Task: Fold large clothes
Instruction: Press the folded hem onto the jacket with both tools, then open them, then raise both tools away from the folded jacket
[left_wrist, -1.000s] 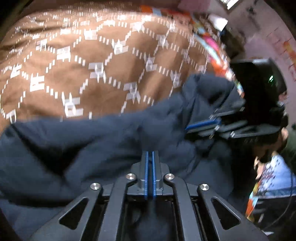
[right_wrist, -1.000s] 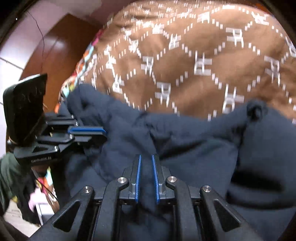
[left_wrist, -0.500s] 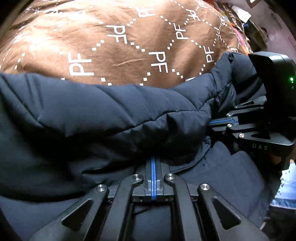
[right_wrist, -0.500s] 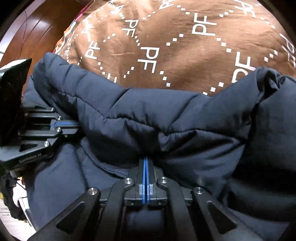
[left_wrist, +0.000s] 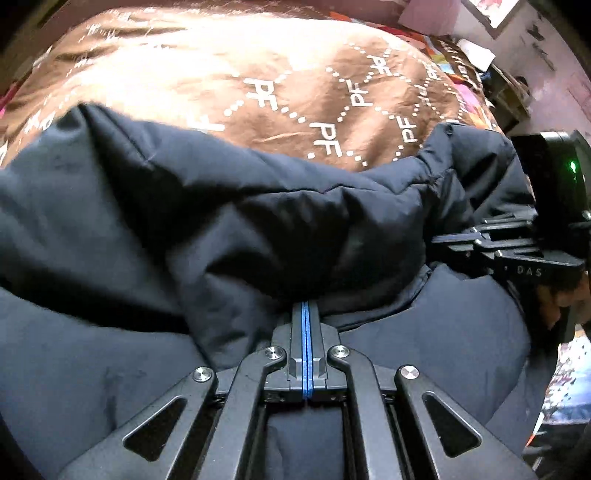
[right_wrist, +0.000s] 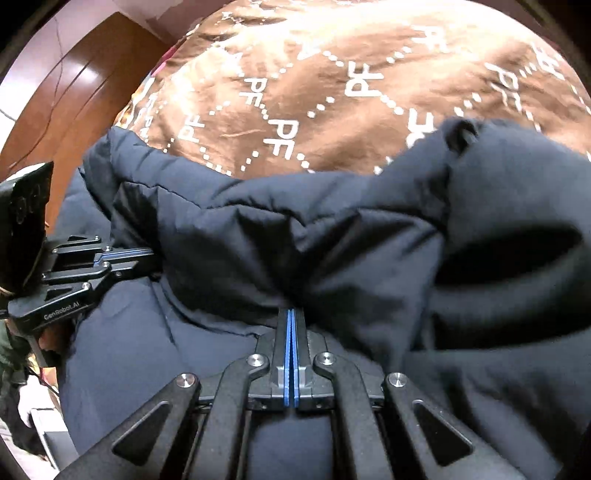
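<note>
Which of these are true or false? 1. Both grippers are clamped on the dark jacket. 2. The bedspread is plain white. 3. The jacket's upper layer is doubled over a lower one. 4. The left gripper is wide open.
1. True: the left gripper and the right gripper are each shut on the navy jacket.
2. False: the bedspread is brown with white "PF" lettering.
3. True.
4. False: its blue pads are pressed together.
</note>
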